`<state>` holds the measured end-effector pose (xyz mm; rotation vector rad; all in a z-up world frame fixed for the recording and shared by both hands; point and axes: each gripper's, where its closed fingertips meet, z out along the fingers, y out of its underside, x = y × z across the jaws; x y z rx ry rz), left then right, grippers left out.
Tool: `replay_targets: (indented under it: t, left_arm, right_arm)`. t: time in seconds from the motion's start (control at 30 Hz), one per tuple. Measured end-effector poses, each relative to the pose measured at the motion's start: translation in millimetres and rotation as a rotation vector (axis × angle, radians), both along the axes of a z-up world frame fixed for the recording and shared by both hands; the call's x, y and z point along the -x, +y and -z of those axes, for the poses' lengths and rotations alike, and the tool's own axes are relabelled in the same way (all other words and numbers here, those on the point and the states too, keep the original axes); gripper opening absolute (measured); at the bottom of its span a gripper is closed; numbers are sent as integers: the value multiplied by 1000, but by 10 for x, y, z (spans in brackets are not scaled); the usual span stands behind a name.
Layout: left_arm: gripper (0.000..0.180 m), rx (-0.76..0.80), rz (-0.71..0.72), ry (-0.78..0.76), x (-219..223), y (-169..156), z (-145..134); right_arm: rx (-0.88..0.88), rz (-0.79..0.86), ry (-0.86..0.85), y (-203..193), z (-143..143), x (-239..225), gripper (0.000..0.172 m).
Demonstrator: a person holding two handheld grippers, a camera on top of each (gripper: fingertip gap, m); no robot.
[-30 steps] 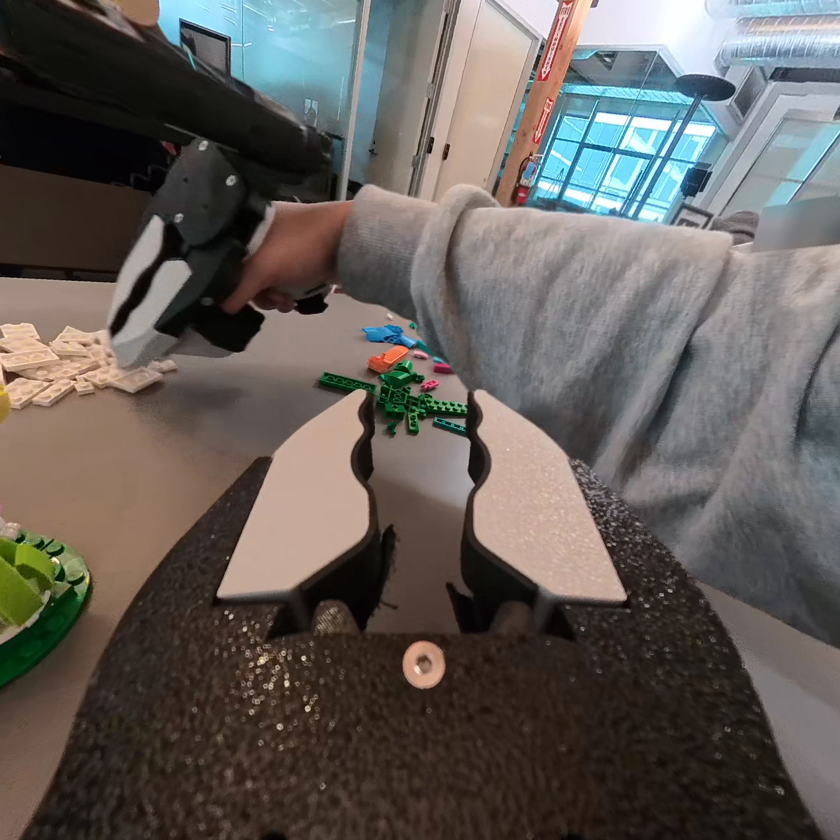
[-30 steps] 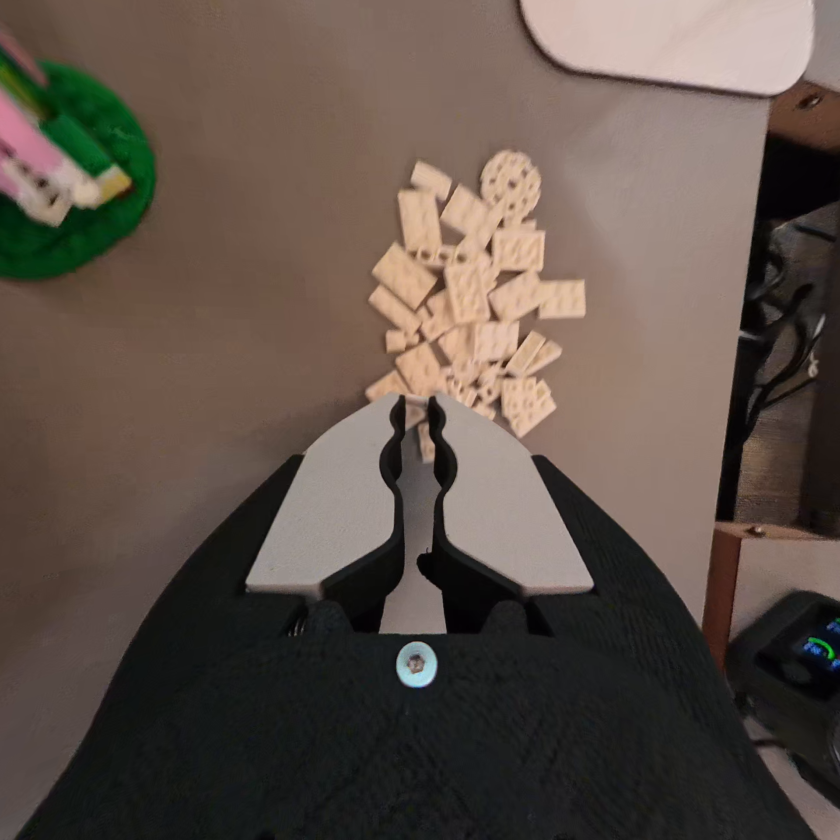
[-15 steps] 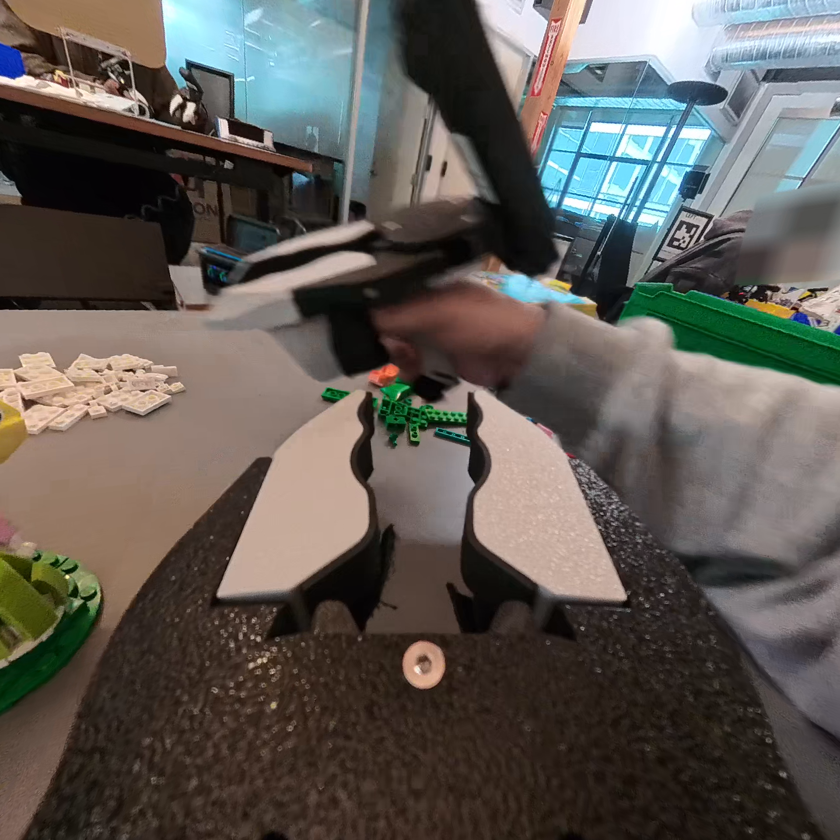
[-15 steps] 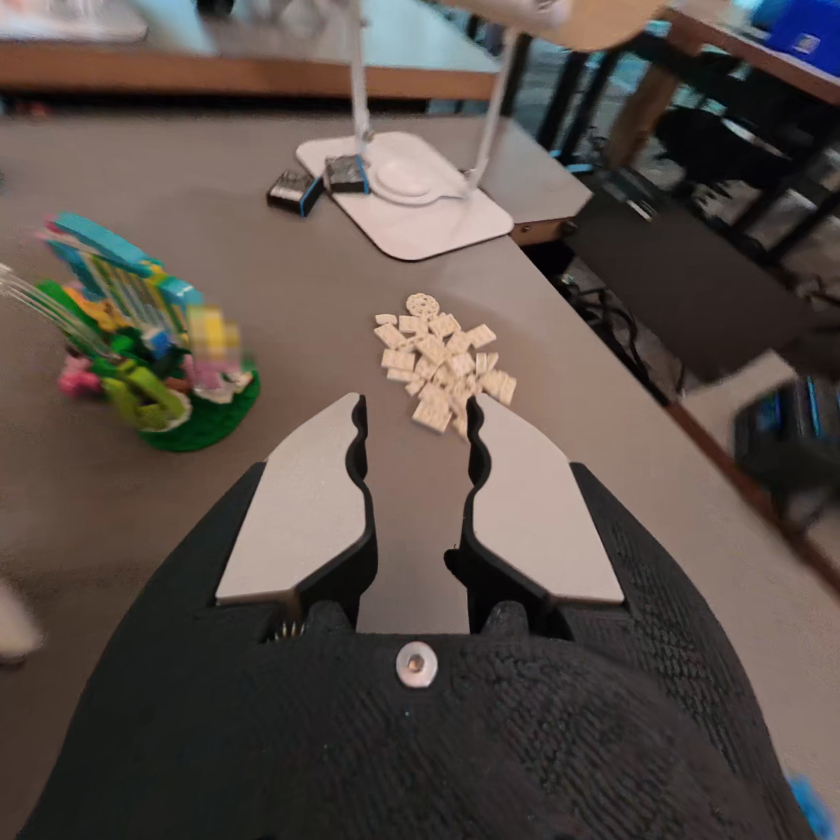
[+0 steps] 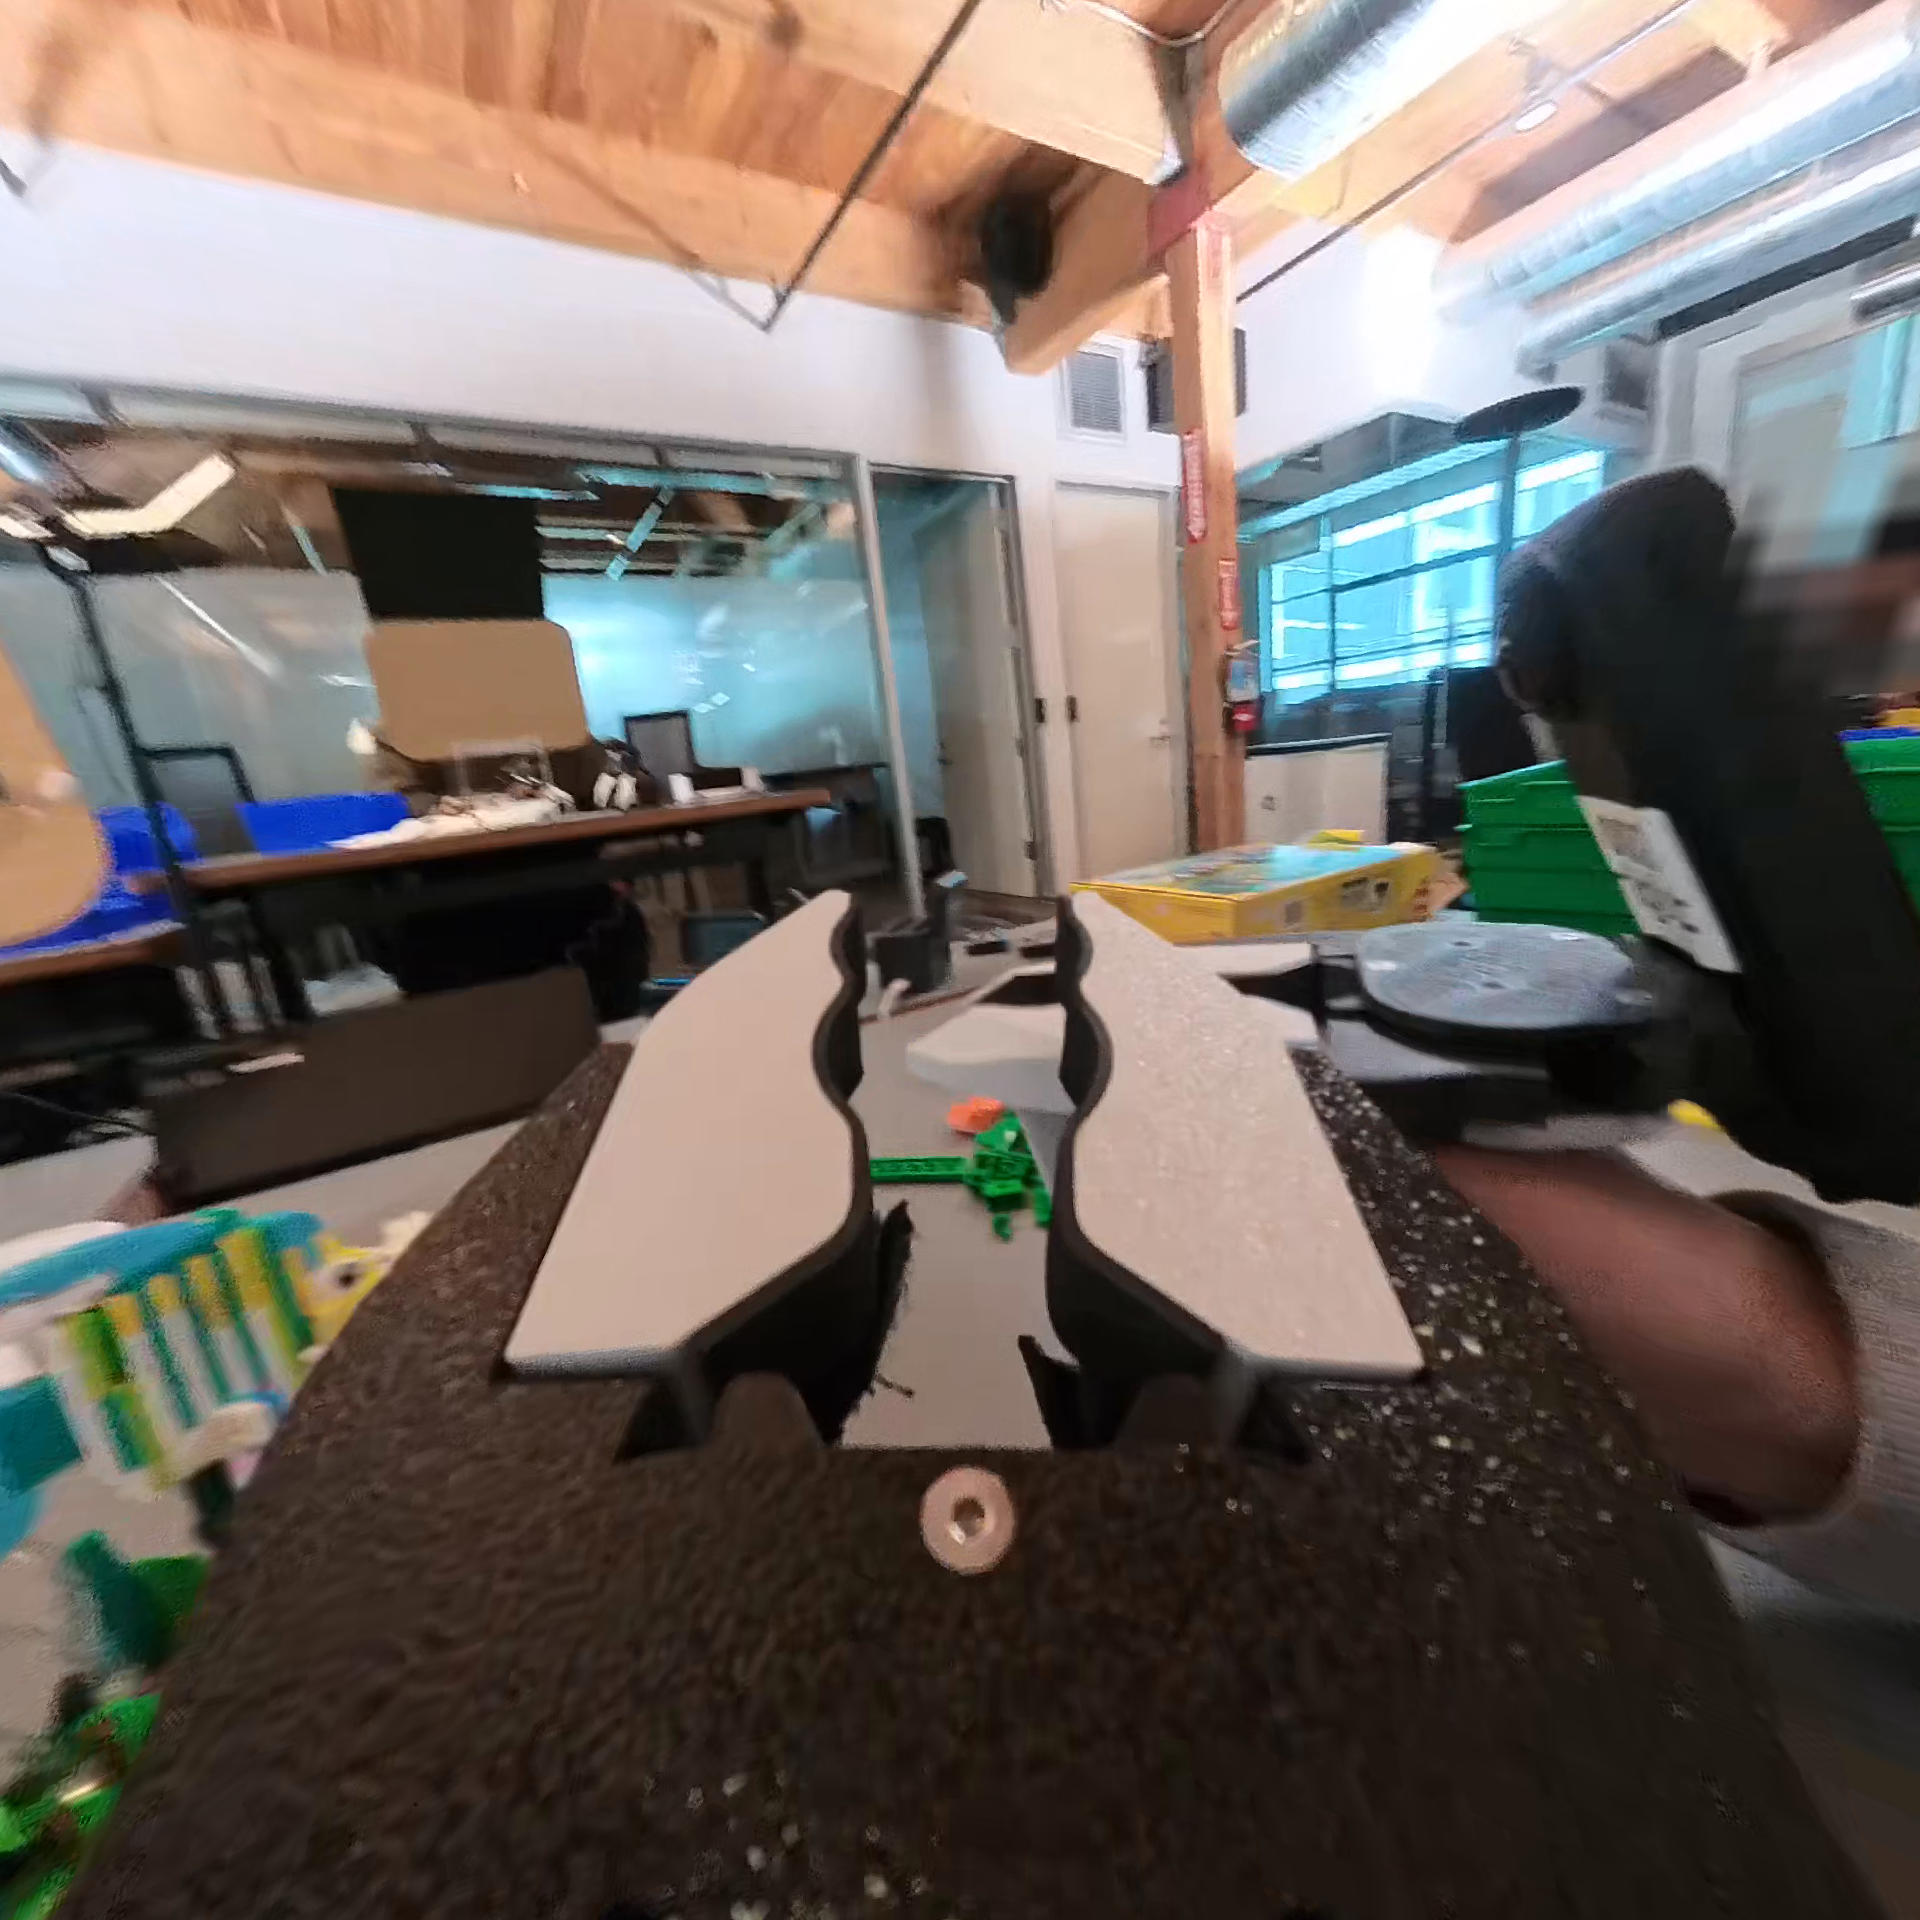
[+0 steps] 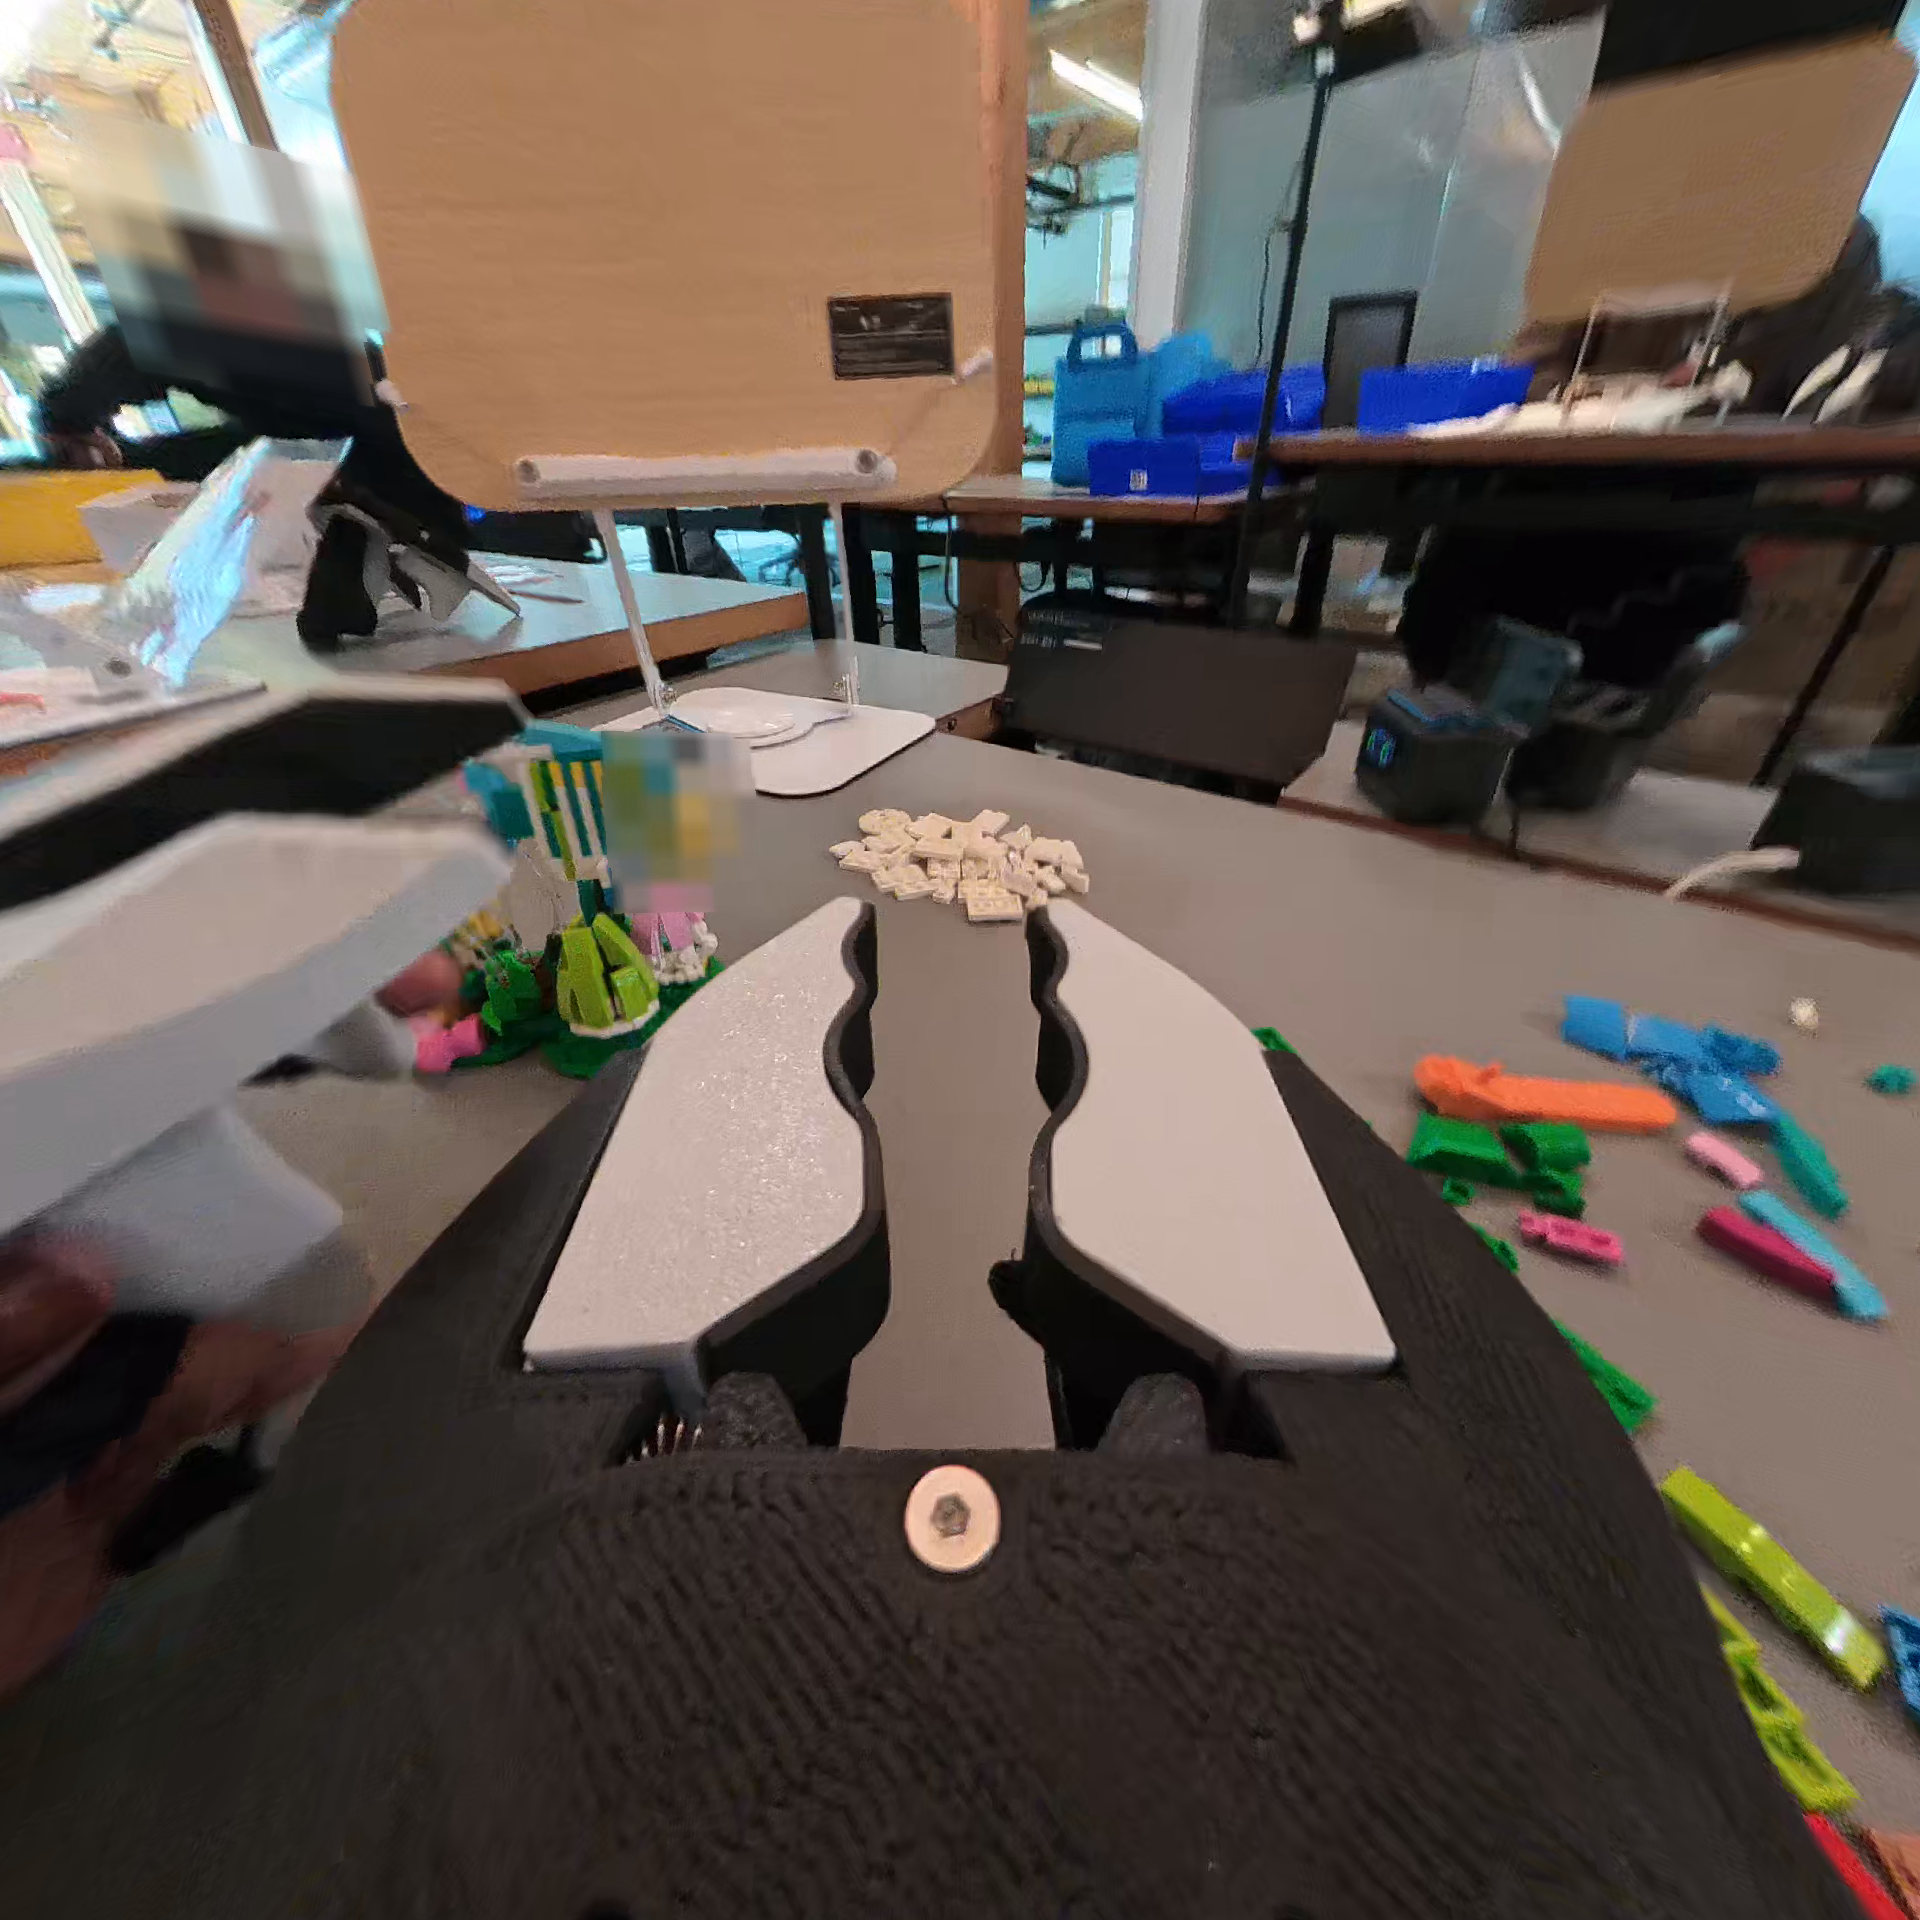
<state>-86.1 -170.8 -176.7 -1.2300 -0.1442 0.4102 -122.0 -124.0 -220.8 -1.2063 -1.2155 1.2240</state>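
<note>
Both grippers are held up off the grey tabletop (image 6: pixel 1299 966) with nothing between their fingers. The right gripper (image 6: pixel 951 914) has its jaws parted and bare, aimed at the heap of small white plates (image 6: pixel 961 857) that lies toward the far edge of the tabletop, apart from the fingertips. The left gripper (image 5: pixel 956 914) is also parted and bare, tilted up toward the room, with the green pieces (image 5: pixel 987 1164) on the tabletop below it.

In the right wrist view the left gripper crosses the near left side, in front of the built brick model on its green base (image 6: pixel 561 935). Loose coloured pieces, among them an orange one (image 6: pixel 1538 1096), are scattered toward the right edge. A wooden board on a white stand (image 6: pixel 665 249) rises at the far edge behind the white plates.
</note>
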Motion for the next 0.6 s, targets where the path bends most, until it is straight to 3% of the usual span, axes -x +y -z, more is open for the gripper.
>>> replay_targets:
  t: [0.13,0.37,0.5,0.6]
  left_arm:
    - [36,-40,-207,-53,240,-336,-75]
    - [40,-36,-637,-57,975,-1374,-16]
    - [43,-23,-684,-189,1367,-1716,187]
    - [45,-33,-662,-309,1533,-1835,329]
  right_arm:
    - [-156,-37,-30,-205,91,33,25]
    - [-84,-157,-66,-367,202,116,24]
    - [-54,-209,-51,-370,184,172,24]
    - [-10,-390,-76,-517,200,262,26]
